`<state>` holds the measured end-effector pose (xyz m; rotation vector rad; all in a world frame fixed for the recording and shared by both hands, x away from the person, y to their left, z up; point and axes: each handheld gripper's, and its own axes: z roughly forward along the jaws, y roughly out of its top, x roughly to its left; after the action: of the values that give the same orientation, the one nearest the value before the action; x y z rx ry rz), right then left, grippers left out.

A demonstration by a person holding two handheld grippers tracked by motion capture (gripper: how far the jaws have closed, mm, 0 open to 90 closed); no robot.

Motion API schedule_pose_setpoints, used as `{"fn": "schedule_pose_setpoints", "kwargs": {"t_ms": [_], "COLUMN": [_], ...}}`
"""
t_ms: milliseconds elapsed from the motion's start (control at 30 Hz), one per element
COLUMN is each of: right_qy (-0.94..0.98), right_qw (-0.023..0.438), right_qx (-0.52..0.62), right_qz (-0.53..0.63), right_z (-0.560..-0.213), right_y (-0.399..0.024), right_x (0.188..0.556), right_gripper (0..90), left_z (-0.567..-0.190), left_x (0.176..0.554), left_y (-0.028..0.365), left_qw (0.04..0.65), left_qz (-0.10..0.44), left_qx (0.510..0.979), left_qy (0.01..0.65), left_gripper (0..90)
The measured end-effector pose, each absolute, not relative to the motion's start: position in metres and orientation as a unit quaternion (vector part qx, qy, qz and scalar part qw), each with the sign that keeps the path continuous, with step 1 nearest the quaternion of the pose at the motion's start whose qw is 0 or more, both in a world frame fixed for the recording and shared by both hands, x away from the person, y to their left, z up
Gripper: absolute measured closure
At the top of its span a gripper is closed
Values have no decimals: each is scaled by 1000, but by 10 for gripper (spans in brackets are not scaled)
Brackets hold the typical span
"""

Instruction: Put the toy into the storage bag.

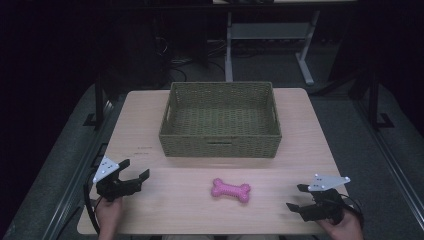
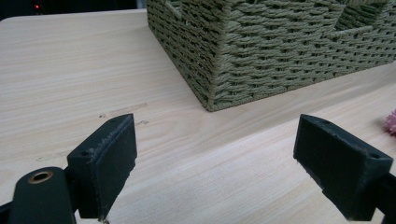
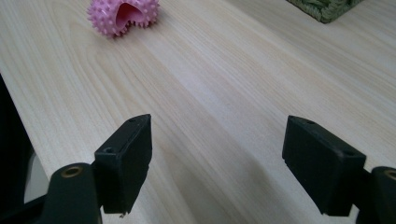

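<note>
We see our left gripper [image 1: 134, 176] and right gripper [image 1: 296, 198], jaws wide and empty, pink bone toy [image 1: 230, 190] between them on the worktop [image 1: 150, 130], cut off at both gripper views' edges, basket [image 1: 220, 142] behind

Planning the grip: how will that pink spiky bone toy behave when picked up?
The pink bone toy looks like soft rubber, so it probably gives under pressure. Its nubs should resist slipping. Lying flat on the table, it seems unlikely to roll.

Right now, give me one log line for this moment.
left claw: open, empty | right claw: open, empty | bone: on table, between claws | basket: empty
</note>
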<state>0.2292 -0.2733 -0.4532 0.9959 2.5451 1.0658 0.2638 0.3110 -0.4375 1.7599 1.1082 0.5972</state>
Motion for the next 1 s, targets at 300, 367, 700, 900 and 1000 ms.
{"fn": "schedule_pose_setpoints", "kwargs": {"t_ms": [300, 367, 700, 900, 1000], "right_qy": [869, 870, 883, 887, 890], "right_qw": [97, 95, 79, 75, 75], "right_qx": [323, 319, 294, 284, 279], "right_qz": [363, 363, 358, 355, 353], "right_z": [-450, -448, -439, -434, -431], "right_y": [-263, -258, -241, -236, -234], "right_x": [232, 232, 240, 244, 246], "right_gripper": [227, 220, 213, 213, 213], "left_z": [-437, -438, -436, -437, -437], "left_x": [264, 263, 261, 261, 261], "left_y": [310, 311, 313, 312, 311], "left_qw": [469, 470, 471, 470, 470], "left_qz": [245, 242, 246, 245, 245], "left_qx": [719, 719, 717, 718, 717], "left_qy": [451, 452, 451, 451, 451], "left_gripper": [128, 128, 128, 128, 128]}}
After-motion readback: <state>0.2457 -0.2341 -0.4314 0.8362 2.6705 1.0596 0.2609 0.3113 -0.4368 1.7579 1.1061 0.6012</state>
